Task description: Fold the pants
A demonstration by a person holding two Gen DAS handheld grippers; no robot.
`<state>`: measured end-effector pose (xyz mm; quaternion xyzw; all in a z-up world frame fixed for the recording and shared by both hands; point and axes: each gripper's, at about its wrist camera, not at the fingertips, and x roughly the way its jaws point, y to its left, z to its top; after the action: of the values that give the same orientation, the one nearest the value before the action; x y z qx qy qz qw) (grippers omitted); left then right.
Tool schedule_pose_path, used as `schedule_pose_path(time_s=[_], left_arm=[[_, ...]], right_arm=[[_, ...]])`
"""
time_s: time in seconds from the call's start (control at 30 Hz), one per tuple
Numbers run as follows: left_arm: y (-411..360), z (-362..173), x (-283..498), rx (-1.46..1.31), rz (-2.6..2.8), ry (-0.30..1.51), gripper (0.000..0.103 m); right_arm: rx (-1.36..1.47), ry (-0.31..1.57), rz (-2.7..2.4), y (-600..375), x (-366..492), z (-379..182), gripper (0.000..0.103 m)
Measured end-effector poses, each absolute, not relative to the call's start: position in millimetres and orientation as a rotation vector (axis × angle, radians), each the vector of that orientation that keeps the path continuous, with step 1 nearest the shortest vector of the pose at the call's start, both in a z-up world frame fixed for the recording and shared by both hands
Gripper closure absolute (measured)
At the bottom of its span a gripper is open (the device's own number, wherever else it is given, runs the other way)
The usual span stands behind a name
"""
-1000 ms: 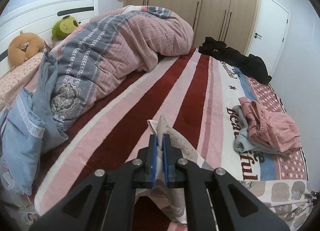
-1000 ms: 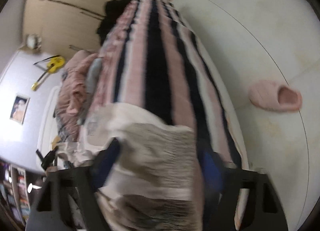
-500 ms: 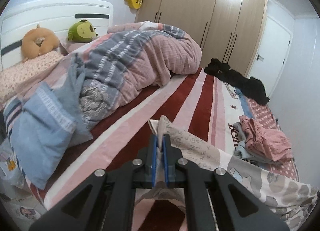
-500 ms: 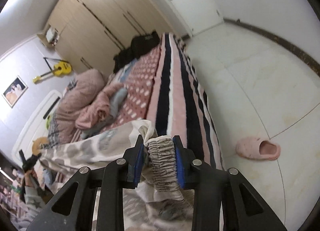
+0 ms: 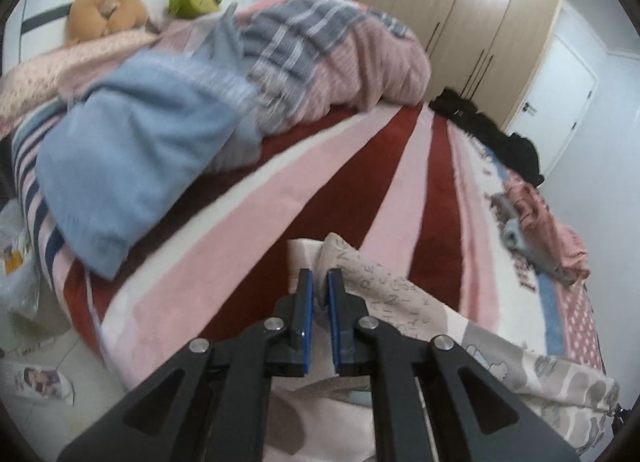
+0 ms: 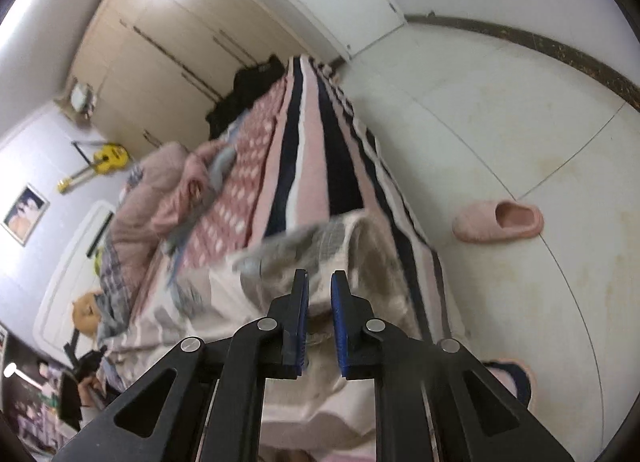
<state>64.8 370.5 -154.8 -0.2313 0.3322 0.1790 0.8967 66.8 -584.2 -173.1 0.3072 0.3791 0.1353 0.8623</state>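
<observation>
Since the earlier frame the patterned pants [image 5: 384, 298] have been drawn out across the striped bed [image 5: 248, 230], and both views are motion-blurred. Left gripper [image 5: 319, 282] stays clamped on a fabric edge. Right gripper [image 6: 320, 286] has just been closing its jaws and now pinches the gathered waistband at the bed's floor-side edge, near a pink slipper [image 6: 498, 221].

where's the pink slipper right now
In the right wrist view, the pink slipper lies on the white floor, right of the striped bed.
</observation>
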Motion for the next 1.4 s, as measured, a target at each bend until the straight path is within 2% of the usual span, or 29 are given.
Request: schedule_pose_path(time_s=[0.07,0.1,0.13,0.2,0.27,0.33,0.4,0.6,0.77,0.9,0.97,1.1,1.17,1.23,1.4], left_arm=[[374.3,-157.8,59.2,-0.477,0.401,0.705,0.080],[376.0,-154.1,55.2,-0.482,0.405,0.692,0.065],[375.4,-150.1,53.2,-0.480,0.407,0.681,0.055],[364.3,-133.0,51.3,-0.431,0.402,0.660,0.053],[350.6,-120.0,53.7,-0.384,0.378,0.653,0.050],[329.9,-104.2,61.2,-0.345,0.314,0.643,0.044],[307.7,-94.3,69.0,-0.343,0.240,0.626,0.039],[212.5,-103.5,103.4,-0.322,-0.007,0.707,0.038],[143.0,-132.7,118.1,-0.269,-0.099,0.796,0.038],[115.0,-139.3,120.0,-0.219,-0.083,0.806,0.038],[107.4,-140.2,119.3,-0.193,-0.069,0.800,0.038],[100.2,-139.8,120.4,-0.181,-0.059,0.791,0.037],[99.9,-140.5,121.3,-0.190,-0.066,0.792,0.037],[97.6,-143.1,124.4,-0.194,-0.070,0.796,0.037],[93.5,-149.2,127.2,-0.194,-0.065,0.813,0.037]], right_arm=[[0.615,0.801,0.274,-573.1,68.0,-166.4,0.063],[0.602,0.792,0.276,-566.3,68.8,-159.8,0.059],[0.582,0.772,0.283,-558.3,69.6,-150.8,0.054],[0.475,0.753,0.264,-533.1,70.5,-128.9,0.046],[0.306,0.737,0.285,-490.9,72.3,-103.9,0.031],[0.194,0.717,0.373,-448.0,73.6,-86.7,0.022],[0.109,0.706,0.474,-405.5,79.1,-76.3,0.017],[-0.206,0.761,0.709,-273.3,104.8,-97.3,0.018],[-0.353,0.821,0.707,-223.2,125.6,-132.8,0.021],[-0.413,0.860,0.697,-213.4,136.0,-147.2,0.030],[-0.419,0.882,0.706,-214.9,137.0,-151.8,0.038],[-0.401,0.899,0.746,-223.5,126.4,-151.9,0.061],[-0.393,0.922,0.769,-227.0,120.2,-153.3,0.078],[-0.417,0.956,0.768,-228.0,115.4,-160.9,0.089],[-0.397,0.953,0.747,-232.1,110.3,-168.7,0.099]])
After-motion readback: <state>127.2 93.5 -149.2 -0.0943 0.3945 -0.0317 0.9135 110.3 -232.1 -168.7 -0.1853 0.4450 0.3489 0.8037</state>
